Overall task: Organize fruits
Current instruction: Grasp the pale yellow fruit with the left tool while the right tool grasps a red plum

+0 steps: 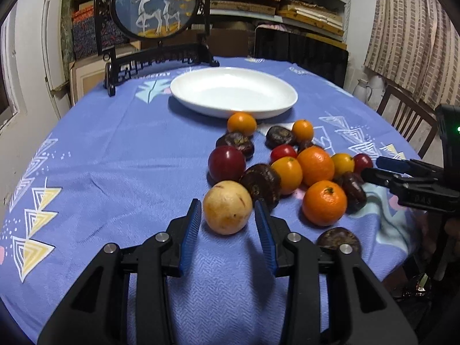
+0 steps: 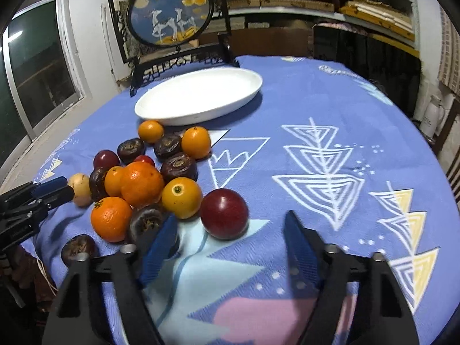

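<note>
A pile of fruit lies on the blue tablecloth: oranges (image 1: 324,203), small yellow-orange fruits (image 1: 287,174), dark brown chestnut-like pieces (image 1: 261,184), red plums (image 1: 227,163). My left gripper (image 1: 227,214) is open, its blue pads on either side of a pale yellow round fruit (image 1: 227,211). My right gripper (image 2: 231,225) is open wide just in front of a dark red plum (image 2: 224,213), which sits between the fingertips' line and the pile. An empty white oval plate (image 1: 234,92) stands behind the fruit; it also shows in the right wrist view (image 2: 198,96).
A black-framed round deer screen (image 1: 155,3) stands at the table's back left. Dark chairs (image 1: 302,51) and shelves of boxes are behind. The right gripper shows at the right edge of the left wrist view (image 1: 408,178). A wooden chair (image 1: 408,118) is at right.
</note>
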### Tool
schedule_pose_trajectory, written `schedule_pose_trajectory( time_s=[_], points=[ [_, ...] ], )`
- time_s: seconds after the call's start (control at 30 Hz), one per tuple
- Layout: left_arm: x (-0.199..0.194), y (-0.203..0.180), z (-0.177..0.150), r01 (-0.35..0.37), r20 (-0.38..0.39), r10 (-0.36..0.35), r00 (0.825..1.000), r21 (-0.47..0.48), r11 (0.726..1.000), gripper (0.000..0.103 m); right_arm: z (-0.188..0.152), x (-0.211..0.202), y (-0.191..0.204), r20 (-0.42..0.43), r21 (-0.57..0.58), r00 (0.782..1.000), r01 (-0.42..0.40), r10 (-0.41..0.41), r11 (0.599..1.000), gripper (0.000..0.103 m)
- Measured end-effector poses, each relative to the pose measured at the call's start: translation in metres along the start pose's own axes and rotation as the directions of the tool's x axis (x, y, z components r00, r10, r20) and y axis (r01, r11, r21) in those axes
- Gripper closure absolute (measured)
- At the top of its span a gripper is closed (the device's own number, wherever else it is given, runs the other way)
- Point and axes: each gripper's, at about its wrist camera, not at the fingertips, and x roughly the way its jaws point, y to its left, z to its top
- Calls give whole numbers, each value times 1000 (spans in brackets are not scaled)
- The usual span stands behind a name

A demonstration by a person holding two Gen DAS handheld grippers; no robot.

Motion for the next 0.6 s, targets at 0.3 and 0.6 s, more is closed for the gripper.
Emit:
schedule_pose_trajectory(
  time_s=[0.3, 0.6],
  points=[
    [21, 5, 1, -17, -24, 17, 1000, -4, 1000, 46, 2, 8, 5, -13, -21, 1000, -5, 5, 1000, 61],
    [33, 2, 1, 39, -41, -38, 998, 3, 999, 68, -1, 5, -1, 1, 3, 999, -45, 45, 999, 65]
  ],
)
